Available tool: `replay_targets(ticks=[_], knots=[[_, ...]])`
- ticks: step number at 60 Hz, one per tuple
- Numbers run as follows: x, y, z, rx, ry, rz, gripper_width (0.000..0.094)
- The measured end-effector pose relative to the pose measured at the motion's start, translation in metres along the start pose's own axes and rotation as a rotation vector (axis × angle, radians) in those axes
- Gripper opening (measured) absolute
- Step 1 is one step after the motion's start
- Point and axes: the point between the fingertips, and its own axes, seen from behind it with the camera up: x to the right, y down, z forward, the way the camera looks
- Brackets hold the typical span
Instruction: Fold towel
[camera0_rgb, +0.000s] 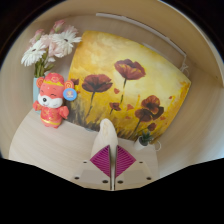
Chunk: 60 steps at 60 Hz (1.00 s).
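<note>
Jaws (112, 160) were nearly closed on the towel (128, 92) near edge, the towel lying flat on the table (40, 140); thin purchase risked slipping, and dragging could topple the figurine (52, 104).

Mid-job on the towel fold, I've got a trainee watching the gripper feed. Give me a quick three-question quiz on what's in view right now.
1. True or false: the gripper has its fingers shut on a corner of the towel.
2. Multiple choice: what stands beside the towel, in front of the flowers? A) a red and white toy figure B) a glass bottle C) a stack of plates
3. Fill in: the towel is yellow with a print of red ____.

Key
1. True: the pink pads meet at a pinched-up corner of the cloth.
2. A: the toy figure stands on the table.
3. Flowers (poppy-like blooms).
</note>
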Motion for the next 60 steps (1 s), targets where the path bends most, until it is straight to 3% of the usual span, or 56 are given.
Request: replay_targets(ticks=[8,14,18,23,35,46,60], knots=[[0.070,0.052,0.028,-0.050,-0.005,0.048,0.0052],[0.099,0.102,0.056,-0.096,0.030,0.102,0.0263],[0.111,0.127,0.069,-0.133,0.018,0.101,0.0312],[0.113,0.139,0.072,-0.157,-0.001,0.081,0.0446],[0.106,0.092,0.036,-0.067,-0.040,0.108,0.0584],[0.090,0.019,-0.043,0.085,-0.077,0.193,0.0696],[0.046,-0.009,-0.140,0.203,-0.145,0.267,0.0703]])
